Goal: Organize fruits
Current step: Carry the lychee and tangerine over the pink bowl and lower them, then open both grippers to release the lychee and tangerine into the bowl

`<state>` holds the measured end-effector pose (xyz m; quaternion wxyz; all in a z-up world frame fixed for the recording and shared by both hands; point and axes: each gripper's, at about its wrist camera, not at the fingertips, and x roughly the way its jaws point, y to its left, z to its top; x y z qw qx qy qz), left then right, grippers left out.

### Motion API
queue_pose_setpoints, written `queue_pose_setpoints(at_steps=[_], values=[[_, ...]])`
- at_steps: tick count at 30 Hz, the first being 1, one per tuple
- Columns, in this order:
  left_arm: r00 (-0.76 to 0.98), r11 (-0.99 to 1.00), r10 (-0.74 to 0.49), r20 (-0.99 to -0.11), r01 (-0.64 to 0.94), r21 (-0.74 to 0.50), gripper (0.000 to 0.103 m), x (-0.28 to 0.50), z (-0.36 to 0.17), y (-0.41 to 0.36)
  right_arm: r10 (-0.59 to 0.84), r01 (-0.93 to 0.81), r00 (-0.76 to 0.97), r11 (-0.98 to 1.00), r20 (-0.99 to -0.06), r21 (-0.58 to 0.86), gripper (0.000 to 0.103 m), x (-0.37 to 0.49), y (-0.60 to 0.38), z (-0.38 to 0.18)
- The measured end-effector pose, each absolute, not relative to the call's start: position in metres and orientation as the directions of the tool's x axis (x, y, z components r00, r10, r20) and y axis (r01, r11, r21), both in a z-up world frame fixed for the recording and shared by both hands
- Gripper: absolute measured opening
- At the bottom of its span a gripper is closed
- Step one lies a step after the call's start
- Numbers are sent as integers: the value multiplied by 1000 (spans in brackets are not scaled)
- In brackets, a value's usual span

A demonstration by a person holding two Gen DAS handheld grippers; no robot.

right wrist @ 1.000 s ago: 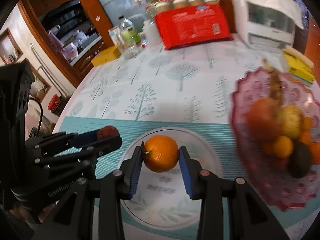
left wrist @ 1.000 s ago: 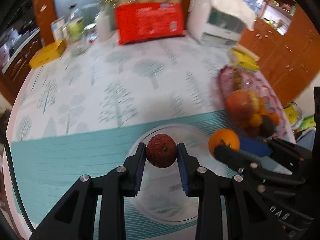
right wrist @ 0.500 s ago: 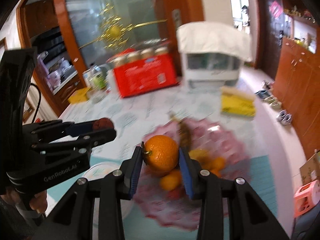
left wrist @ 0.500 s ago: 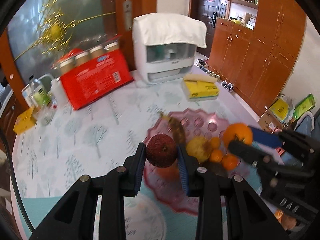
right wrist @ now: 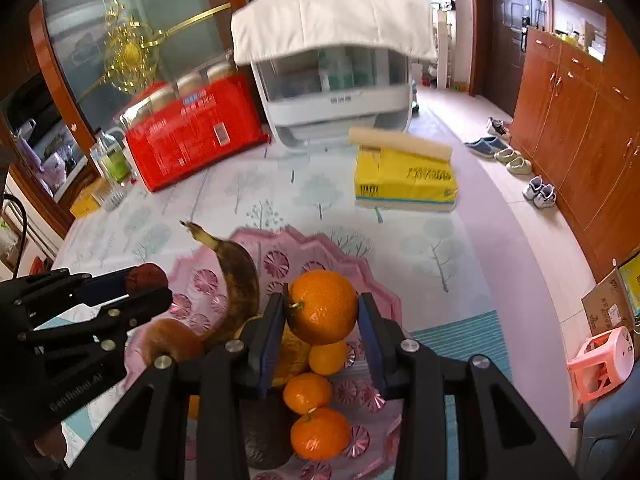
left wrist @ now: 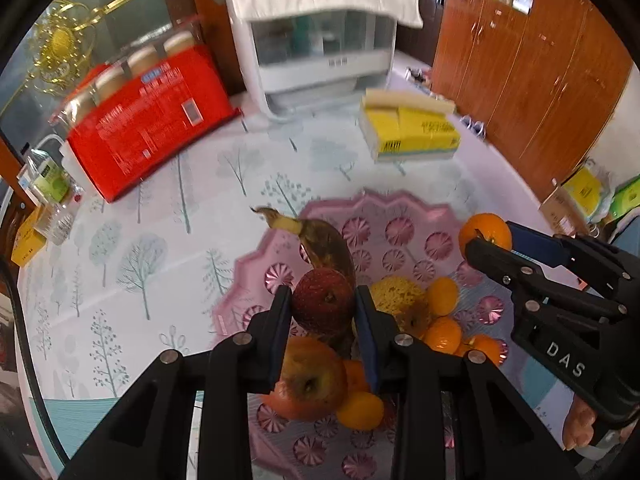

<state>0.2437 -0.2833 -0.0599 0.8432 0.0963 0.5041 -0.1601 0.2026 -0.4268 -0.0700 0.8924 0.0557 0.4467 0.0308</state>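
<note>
My left gripper (left wrist: 323, 312) is shut on a dark red, rough-skinned round fruit (left wrist: 322, 300) and hangs over the pink scalloped fruit bowl (left wrist: 384, 210). My right gripper (right wrist: 322, 314) is shut on an orange (right wrist: 322, 306) above the same bowl (right wrist: 344, 246). In the bowl lie a browned banana (left wrist: 324, 246), an apple (left wrist: 310, 380), a yellow fruit (left wrist: 394, 290) and several small tangerines (right wrist: 320, 432). The right gripper with its orange (left wrist: 484, 232) shows at the right of the left wrist view. At the left of the right wrist view is the left gripper with the red fruit (right wrist: 146, 276).
On the tree-print tablecloth (left wrist: 160, 232) stand a red pack of jars (left wrist: 148, 120), a white appliance under a cloth (left wrist: 320, 40) and a yellow tissue pack (left wrist: 412, 132). A bottle (left wrist: 48, 184) stands at the far left. Wooden cabinets (right wrist: 580, 120) and a pink stool (right wrist: 604, 364) are to the right.
Both grippers, each still holding its fruit, have swung from above the white plate on the teal mat to above the pink fruit bowl.
</note>
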Motion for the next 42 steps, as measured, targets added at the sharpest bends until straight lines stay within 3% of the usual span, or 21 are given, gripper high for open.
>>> queue_pose_setpoints(at_steps=[14, 16, 21, 23, 34, 42], values=[[377, 933, -110, -920, 359, 35, 32, 261, -101, -298, 165, -66, 515, 986, -841, 153, 41, 235, -417, -116], [379, 932, -108, -919, 360, 38, 38, 261, -100, -298, 173, -71, 514, 985, -840, 159, 41, 236, -417, -118], [404, 948, -65, -912, 311, 70, 74, 263, -97, -289, 152, -69, 530, 988, -834, 136, 41, 237, -417, -115], [401, 953, -75, -913, 299, 53, 81, 262, -94, -284, 162, -66, 530, 986, -832, 150, 41, 237, -420, -113], [434, 961, -51, -899, 266, 74, 83, 244, -71, -269, 165, -76, 555, 986, -816, 148, 44, 226, -413, -94], [484, 971, -47, -874, 227, 73, 93, 219, -43, -248, 156, -84, 585, 988, -796, 132, 49, 210, -402, -69]])
